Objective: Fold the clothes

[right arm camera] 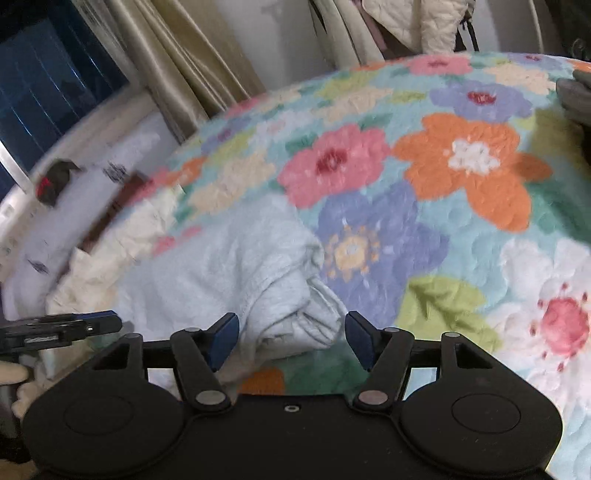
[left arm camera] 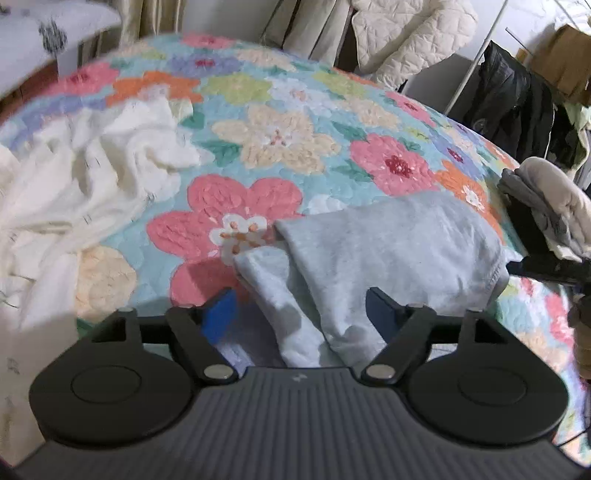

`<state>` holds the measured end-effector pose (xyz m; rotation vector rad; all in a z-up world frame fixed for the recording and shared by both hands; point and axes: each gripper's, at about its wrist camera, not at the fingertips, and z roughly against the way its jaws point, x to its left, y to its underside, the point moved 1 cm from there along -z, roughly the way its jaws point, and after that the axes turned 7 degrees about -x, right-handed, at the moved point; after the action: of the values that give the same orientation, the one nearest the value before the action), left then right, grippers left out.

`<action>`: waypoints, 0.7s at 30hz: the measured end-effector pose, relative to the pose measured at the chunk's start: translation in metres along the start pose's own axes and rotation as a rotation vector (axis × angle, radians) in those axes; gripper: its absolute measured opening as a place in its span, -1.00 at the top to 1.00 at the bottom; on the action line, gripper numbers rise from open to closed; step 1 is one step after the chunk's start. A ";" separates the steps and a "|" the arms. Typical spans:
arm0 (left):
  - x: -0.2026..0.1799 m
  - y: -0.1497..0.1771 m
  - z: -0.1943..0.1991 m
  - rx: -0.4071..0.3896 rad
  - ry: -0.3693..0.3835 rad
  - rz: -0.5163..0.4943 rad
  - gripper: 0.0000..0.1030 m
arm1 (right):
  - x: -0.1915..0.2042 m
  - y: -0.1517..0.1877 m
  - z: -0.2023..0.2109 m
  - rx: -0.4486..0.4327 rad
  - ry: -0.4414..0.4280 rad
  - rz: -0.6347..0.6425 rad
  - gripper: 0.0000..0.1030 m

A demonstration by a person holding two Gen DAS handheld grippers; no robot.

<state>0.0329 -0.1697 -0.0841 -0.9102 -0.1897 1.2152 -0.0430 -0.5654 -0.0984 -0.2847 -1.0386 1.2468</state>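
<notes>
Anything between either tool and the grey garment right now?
Nothing visible. The grey garment lies bunched on the floral quilt, right in front of the open left tool and the open right tool, its folds reaching between their fingers. The white garment sits off to the side, clear.

A bed (left arm camera: 280, 147) with a floral quilt fills both views. Beige curtains (right arm camera: 177, 62) hang beyond its far edge, beside a dark window (right arm camera: 48, 92). A cream quilted jacket (left arm camera: 410, 33) hangs against the pale wall (right arm camera: 280, 40). Dark garments hang on a rack (left arm camera: 513, 99) past the bed's right edge.
</notes>
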 end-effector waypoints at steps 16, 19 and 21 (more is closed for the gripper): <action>0.019 0.020 -0.064 -0.026 0.270 0.184 -0.32 | -0.034 -0.005 -0.078 0.169 -0.203 -0.124 -0.68; 0.008 0.019 -0.061 -0.053 0.240 0.097 0.20 | -0.028 -0.006 -0.092 0.154 -0.240 -0.149 -0.49; 0.005 0.017 -0.055 -0.070 0.243 0.077 0.38 | -0.019 -0.007 -0.100 0.146 -0.240 -0.144 -0.13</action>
<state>0.0546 -0.1922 -0.1328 -1.1256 -0.0024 1.1628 0.0392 -0.5502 -0.1571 0.0533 -1.1448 1.2386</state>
